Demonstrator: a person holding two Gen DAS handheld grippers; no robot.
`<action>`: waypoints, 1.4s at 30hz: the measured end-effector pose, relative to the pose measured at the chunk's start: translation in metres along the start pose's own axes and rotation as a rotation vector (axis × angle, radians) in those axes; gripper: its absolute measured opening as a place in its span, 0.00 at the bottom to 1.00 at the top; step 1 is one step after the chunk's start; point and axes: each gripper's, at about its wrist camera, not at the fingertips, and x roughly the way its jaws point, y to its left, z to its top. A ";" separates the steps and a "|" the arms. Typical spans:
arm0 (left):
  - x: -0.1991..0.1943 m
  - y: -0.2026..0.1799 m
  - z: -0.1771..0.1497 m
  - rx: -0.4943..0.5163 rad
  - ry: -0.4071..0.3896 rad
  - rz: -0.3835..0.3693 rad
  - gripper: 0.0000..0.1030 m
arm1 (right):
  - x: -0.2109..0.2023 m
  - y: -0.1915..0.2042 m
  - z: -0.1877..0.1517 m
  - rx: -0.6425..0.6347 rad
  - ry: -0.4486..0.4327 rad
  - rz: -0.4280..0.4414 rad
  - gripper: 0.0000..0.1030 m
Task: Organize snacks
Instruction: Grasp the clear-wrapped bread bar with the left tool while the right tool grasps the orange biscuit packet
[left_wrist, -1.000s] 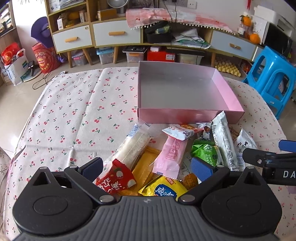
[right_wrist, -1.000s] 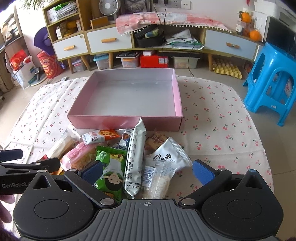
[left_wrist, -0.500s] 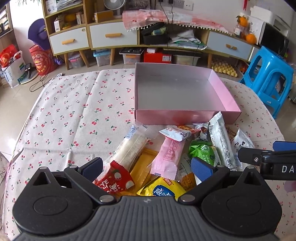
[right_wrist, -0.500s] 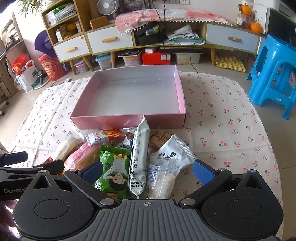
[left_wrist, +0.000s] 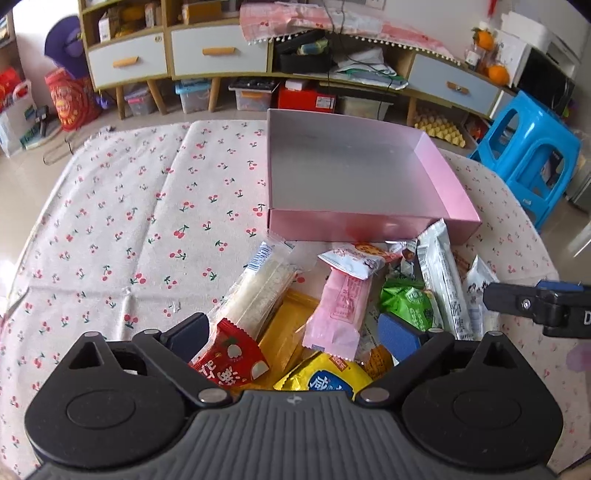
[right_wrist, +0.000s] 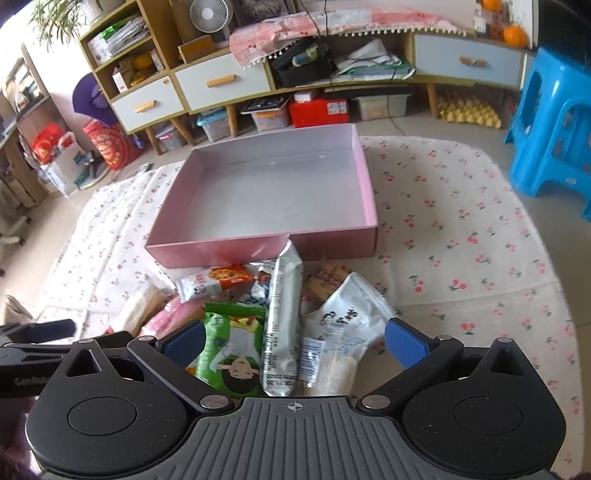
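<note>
— Where do my grippers stand?
— My left gripper and right gripper both gape wide, holding nothing, above the heap of wrapped snack packets.
— And the box?
— The shallow pink cardboard box sits at twelve o'clock, touching the heap.

I see a counter under a white cloth printed with red cherries. A shallow pink box sits on the cloth with its silver floor bare. Just in front of its near wall lies a heap of snack packets, overlapping one another, among them a red one, a pink one, a green one and a long silver one.
</note>
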 end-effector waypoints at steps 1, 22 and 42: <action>0.001 0.004 0.002 -0.016 0.006 -0.010 0.91 | 0.002 -0.002 0.002 0.015 0.006 0.018 1.00; 0.041 0.052 0.020 -0.018 0.089 -0.186 0.51 | 0.040 0.033 0.031 0.148 0.161 0.295 0.72; 0.054 0.058 0.022 0.000 0.114 -0.192 0.40 | 0.099 0.028 0.037 0.272 0.186 0.211 0.49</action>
